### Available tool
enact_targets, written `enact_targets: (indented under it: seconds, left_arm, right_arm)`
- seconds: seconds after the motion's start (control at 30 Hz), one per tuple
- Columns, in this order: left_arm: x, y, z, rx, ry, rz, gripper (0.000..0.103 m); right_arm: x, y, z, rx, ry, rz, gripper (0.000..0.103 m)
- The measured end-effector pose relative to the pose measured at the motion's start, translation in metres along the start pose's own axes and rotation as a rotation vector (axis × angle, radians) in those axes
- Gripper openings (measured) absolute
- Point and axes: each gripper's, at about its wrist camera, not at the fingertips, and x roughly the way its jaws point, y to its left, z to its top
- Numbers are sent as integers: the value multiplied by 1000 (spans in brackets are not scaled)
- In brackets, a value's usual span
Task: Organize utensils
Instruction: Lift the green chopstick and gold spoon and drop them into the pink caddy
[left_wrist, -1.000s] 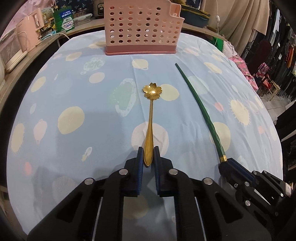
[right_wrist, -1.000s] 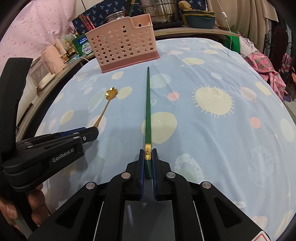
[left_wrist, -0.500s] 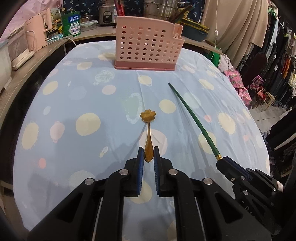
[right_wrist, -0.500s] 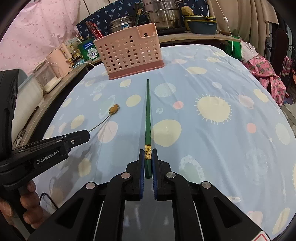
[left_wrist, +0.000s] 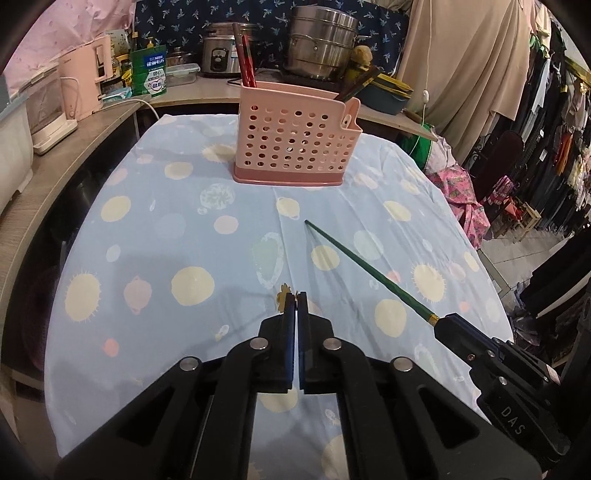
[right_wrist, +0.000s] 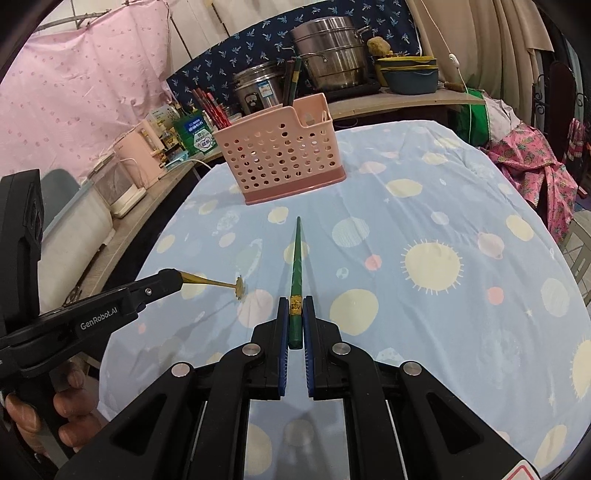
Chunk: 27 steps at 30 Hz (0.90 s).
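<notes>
My left gripper (left_wrist: 296, 295) is shut on a gold spoon with a flower-shaped bowl (left_wrist: 283, 295) and holds it above the tablecloth; the spoon (right_wrist: 216, 283) shows level in the right wrist view, with the left gripper (right_wrist: 173, 282) at its handle. My right gripper (right_wrist: 295, 301) is shut on a long green chopstick (right_wrist: 296, 262) that points toward the pink perforated utensil basket (right_wrist: 280, 155). The chopstick (left_wrist: 365, 269) and right gripper (left_wrist: 443, 325) also show in the left wrist view, with the basket (left_wrist: 295, 144) at the far end of the table.
The table carries a light blue cloth with pale dots (left_wrist: 184, 236). Red chopsticks (left_wrist: 245, 61) and other utensils stand in the basket. A wooden counter (left_wrist: 55, 158) with pink appliances, steel pots (left_wrist: 321, 44) and a rice cooker runs behind and left. Clothes hang at the right.
Both grippers have lifted off the table, each carrying its utensil upward. The spoon now hangs in the air and the basket looks farther below.
</notes>
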Motion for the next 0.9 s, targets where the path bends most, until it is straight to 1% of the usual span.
enact_targets:
  seconds: [0.1,0.27,0.4,0.67,0.9]
  left_arm:
    - [-3,3,4,-2,-10,2,1]
    - [-8,9,12,-14,-16,3,1]
    - [-16,12,25,-19,-40,-4,1]
    - [-31,16,63,-14,-103,-12,1]
    - [-38,17,102,-16,-163,-23,1]
  right_arm:
    - [-5,2,7,13,-9,26,7]
    - [-14,6,20,18,-39,42,7]
    - [-21,6,36,27,-71,59,7]
    - [-36,12,87,16,-186,82,7]
    - [-38,17,132,-3,-273,80,7]
